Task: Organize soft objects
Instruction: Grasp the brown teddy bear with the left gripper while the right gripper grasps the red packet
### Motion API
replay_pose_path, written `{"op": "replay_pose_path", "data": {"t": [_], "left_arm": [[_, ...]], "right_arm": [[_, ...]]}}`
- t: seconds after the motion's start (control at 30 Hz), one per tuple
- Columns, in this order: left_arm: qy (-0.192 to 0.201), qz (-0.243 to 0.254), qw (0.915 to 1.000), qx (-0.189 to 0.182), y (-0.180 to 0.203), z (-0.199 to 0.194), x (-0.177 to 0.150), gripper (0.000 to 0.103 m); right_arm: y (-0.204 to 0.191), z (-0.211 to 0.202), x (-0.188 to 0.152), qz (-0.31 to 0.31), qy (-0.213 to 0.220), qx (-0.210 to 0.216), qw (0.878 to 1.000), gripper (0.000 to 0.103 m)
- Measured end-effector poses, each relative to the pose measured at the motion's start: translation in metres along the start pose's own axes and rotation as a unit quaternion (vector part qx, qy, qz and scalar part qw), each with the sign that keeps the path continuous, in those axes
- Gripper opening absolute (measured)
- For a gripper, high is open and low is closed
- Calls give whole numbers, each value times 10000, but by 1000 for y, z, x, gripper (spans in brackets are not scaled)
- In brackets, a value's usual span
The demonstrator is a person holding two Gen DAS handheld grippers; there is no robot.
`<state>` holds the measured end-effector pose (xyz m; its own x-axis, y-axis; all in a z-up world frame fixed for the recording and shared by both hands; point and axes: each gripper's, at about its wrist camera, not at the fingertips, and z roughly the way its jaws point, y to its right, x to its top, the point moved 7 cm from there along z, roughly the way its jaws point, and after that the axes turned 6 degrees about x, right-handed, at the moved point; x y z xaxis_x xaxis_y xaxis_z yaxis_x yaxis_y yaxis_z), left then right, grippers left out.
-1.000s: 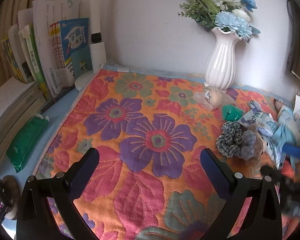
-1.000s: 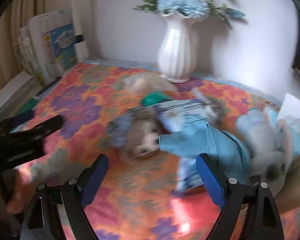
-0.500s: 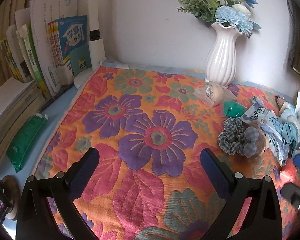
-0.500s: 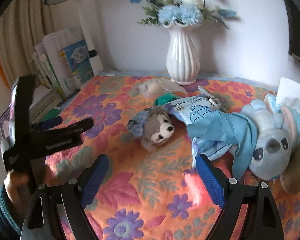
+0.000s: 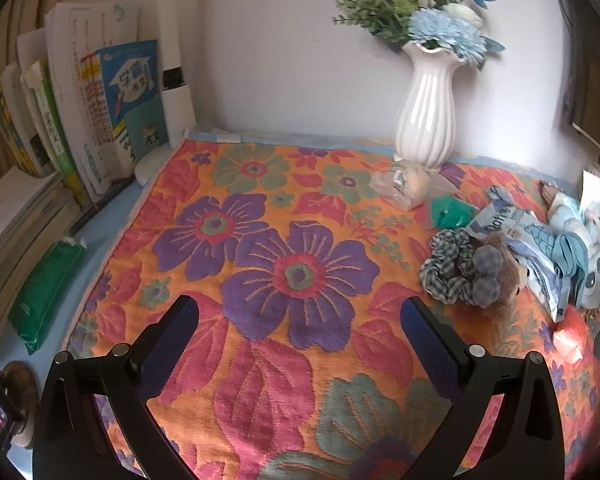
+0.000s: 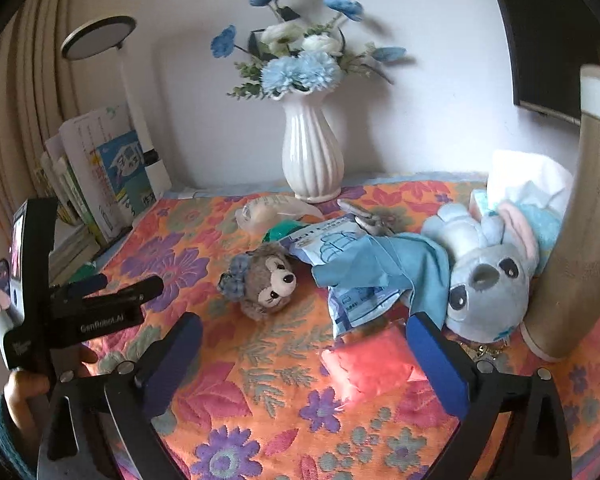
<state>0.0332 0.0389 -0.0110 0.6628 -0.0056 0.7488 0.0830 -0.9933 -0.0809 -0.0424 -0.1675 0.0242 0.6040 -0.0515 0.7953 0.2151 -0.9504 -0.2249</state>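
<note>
Your right gripper (image 6: 304, 338) hangs over the flower cloth (image 6: 284, 420). Its jaws are opening and stand wide, with only cloth and the edge of a pink pouch (image 6: 370, 362) in the gap. The pads press on nothing.

Your left gripper (image 5: 300, 320) is wide open too — nothing sits between its blue pads (image 5: 430, 344), just the big purple flower on the cloth. From the right view you can see a hand (image 6: 24, 390) holding it at the left side.

The soft things lie in a heap at the right end of the cloth. The little bear (image 6: 266, 282) lies on its own, a bit left of the rest. Next to it is a blue pack (image 6: 340, 248) with a blue rag (image 6: 384, 270) draped over it. The blue plush (image 6: 484, 280) leans on the rag, just beside a tall tan tube (image 6: 576, 216). A checked scrunchie (image 5: 448, 264) touches the bear on its far side.

The white vase (image 6: 312, 156) stands upright at the back by the wall. Books (image 5: 96, 108) lean at the left — well apart from the heap.
</note>
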Motion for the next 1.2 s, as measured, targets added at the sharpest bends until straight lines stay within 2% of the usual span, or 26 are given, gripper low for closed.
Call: {"op": "replay_pose_path", "data": {"t": [0.23,0.37,0.5,0.6,0.73,0.8,0.93,0.97,1.0,1.07,1.13,1.2], "left_arm": [[-68,49,10000,-10,1,1,-1,101],[-137,249,9990,-342,14,-7,-4,101],[-307,523,9932,-993,52,-26,-4,101],[-326,926,9886,-1143,86,-33,4,101],[-370,1192,9817,-1439,118,-25,11,100],[-524,1156,9781,-1649,128,-12,12,88],[-686,1191,9787,-1523,137,9,11,77],[-679,1190,9791,-1506,138,11,10,69],[-674,1177,9791,-1517,139,13,10,54],[-713,1121,9781,-1599,140,15,8,48],[-626,1066,9796,-1586,137,11,8,44],[-528,1035,9795,-1648,131,-2,6,44]], "right_arm": [[12,-9,1,218,42,-72,9997,102],[31,-22,-9,466,-137,-76,9988,102],[41,-20,-26,184,-702,-11,9974,102],[45,-12,-32,156,-981,-148,9949,102],[45,1,-34,340,-1391,-18,9897,101],[45,5,-33,323,-1431,-64,9892,95],[48,13,-38,297,-1524,-188,9877,89],[48,16,-39,327,-1561,-187,9870,88],[49,17,-38,338,-1569,-236,9868,88],[47,21,-33,358,-1525,-219,9874,87],[40,24,-30,233,-1459,-156,9889,68],[32,26,-33,22,-1518,-67,9884,61]]}}
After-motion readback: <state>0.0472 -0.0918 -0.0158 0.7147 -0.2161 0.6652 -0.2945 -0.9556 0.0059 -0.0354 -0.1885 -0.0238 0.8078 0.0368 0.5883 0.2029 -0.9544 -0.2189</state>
